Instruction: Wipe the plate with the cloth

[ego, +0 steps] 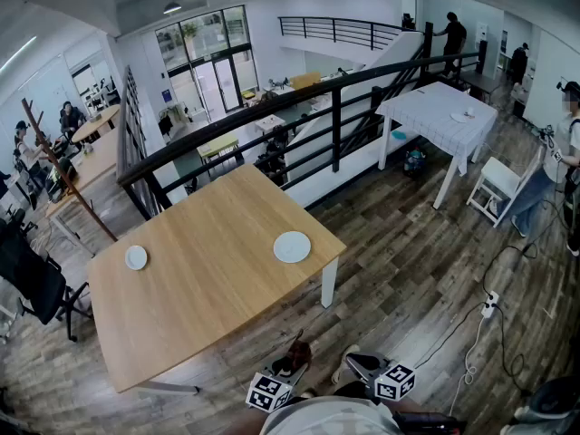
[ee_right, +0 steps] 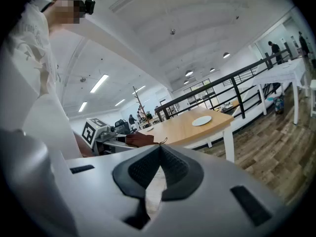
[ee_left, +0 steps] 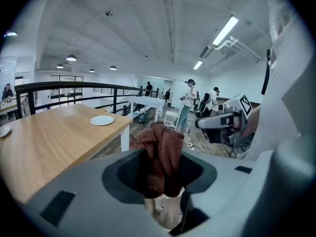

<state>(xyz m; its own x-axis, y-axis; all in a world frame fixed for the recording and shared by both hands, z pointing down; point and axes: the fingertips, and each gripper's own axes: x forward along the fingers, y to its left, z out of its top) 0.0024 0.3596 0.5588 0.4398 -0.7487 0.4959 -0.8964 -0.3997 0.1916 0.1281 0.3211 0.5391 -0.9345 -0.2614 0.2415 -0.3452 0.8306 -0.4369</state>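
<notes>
A round white plate (ego: 292, 246) lies near the right end of the wooden table (ego: 208, 279); it also shows as the plate (ee_left: 102, 120) in the left gripper view and the plate (ee_right: 201, 121) in the right gripper view. My left gripper (ego: 294, 361) hangs off the table's near edge, shut on a reddish-brown cloth (ee_left: 160, 154) that bunches up out of the jaws. Beside it, my right gripper (ego: 359, 365) is shut with nothing in it, its pads (ee_right: 170, 167) touching at the tips. Both grippers are well short of the plate.
A smaller white plate (ego: 136, 257) sits at the table's left end. A black railing (ego: 335, 107) runs behind the table. A white table (ego: 439, 116) and white chair (ego: 497, 184) stand at the right, with a person (ego: 566, 152) nearby. Cables and a power strip (ego: 490, 304) lie on the wood floor.
</notes>
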